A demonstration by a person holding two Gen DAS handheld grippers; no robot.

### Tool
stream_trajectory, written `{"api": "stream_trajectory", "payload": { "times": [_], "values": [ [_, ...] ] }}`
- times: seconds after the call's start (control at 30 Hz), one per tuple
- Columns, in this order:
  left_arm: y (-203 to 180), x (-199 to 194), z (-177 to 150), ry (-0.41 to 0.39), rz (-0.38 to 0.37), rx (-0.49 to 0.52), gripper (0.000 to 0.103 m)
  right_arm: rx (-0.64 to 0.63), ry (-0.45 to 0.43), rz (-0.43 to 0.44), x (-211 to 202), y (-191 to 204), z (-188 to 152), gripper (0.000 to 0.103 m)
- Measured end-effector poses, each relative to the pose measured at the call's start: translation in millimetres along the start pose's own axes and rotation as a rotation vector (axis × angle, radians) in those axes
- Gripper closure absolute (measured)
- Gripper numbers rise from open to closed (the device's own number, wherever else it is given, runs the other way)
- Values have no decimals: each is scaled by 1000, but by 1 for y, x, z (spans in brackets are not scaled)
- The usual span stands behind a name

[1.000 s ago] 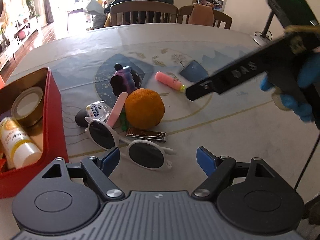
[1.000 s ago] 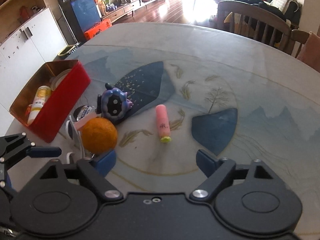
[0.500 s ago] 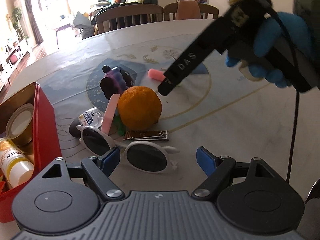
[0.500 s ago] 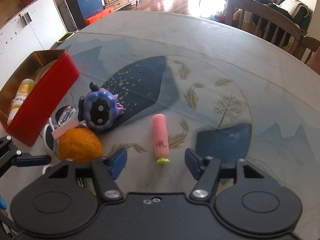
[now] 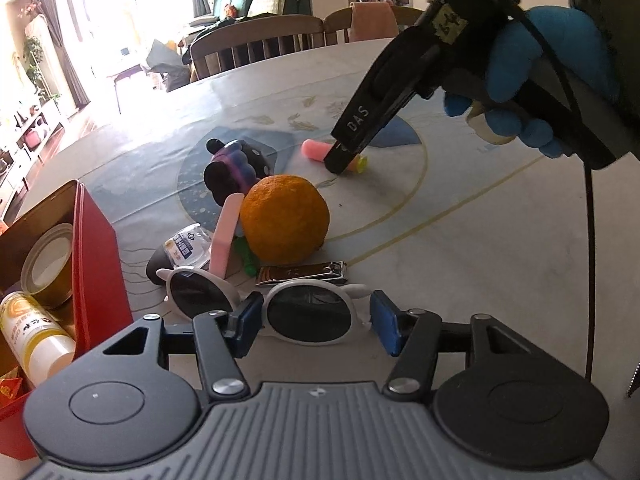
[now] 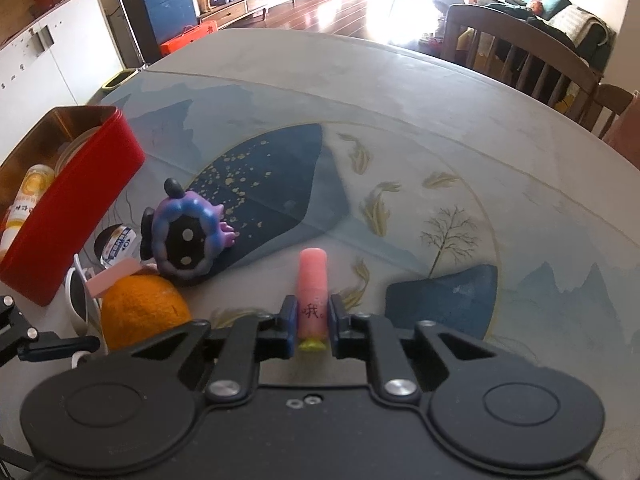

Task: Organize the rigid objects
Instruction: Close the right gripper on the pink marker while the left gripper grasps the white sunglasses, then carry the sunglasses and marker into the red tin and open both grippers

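White round sunglasses point(image 5: 308, 316) lie at the near edge of the pile. My left gripper point(image 5: 316, 322) is closing, its blue pads point(image 5: 248, 322) meeting the rim on both sides of the right lens. A pink tube with a yellow-green end point(image 6: 313, 280) lies on the table, and my right gripper point(image 6: 313, 320) is shut on it near that end. In the left wrist view the right gripper point(image 5: 344, 156), held by a blue-gloved hand point(image 5: 520, 92), reaches down onto the pink tube point(image 5: 314, 149). A red box point(image 5: 96, 248) stands at the left.
An orange point(image 5: 286, 218), a purple toy point(image 5: 234, 170), a nail clipper point(image 5: 300, 274), a pink strip point(image 5: 226, 236) and a small bottle point(image 5: 186, 246) crowd behind the sunglasses. The red box point(image 6: 76, 208) holds a tape roll and a yellow bottle. Chairs point(image 6: 520, 52) line the far side.
My right gripper came down over the pink tube and shut on it. My left gripper's jaws narrowed around the right lens of the sunglasses.
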State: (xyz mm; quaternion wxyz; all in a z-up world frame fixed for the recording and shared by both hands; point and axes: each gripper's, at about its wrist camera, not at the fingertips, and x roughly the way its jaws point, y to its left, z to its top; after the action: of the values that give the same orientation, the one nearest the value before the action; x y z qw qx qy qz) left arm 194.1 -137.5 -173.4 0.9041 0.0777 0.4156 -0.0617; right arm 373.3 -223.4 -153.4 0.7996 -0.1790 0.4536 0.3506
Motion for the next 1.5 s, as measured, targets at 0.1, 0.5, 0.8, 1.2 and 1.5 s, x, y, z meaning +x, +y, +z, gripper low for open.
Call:
{"api": "stream_trajectory", "payload": {
  "times": [0.1,0.5,0.8,1.2,1.5],
  "values": [
    [4,-1,2,11,-9,-26,46,31,-14,-12,-6,0,-4,88],
    [20,-16,10,10,-46,-123,46,173,-49,19,-61,8,-36,88],
    [30,-47,24,-52,-86,-131,46,190,-83,33,-103,36,-43,88],
    [63,-90,34,-133,-98,-161,46,194,-153,56,-133,76,-35,88],
    [110,-107,27,-160,-53,-206,46,156,-162,81,-122,117,-14,88]
  ]
}}
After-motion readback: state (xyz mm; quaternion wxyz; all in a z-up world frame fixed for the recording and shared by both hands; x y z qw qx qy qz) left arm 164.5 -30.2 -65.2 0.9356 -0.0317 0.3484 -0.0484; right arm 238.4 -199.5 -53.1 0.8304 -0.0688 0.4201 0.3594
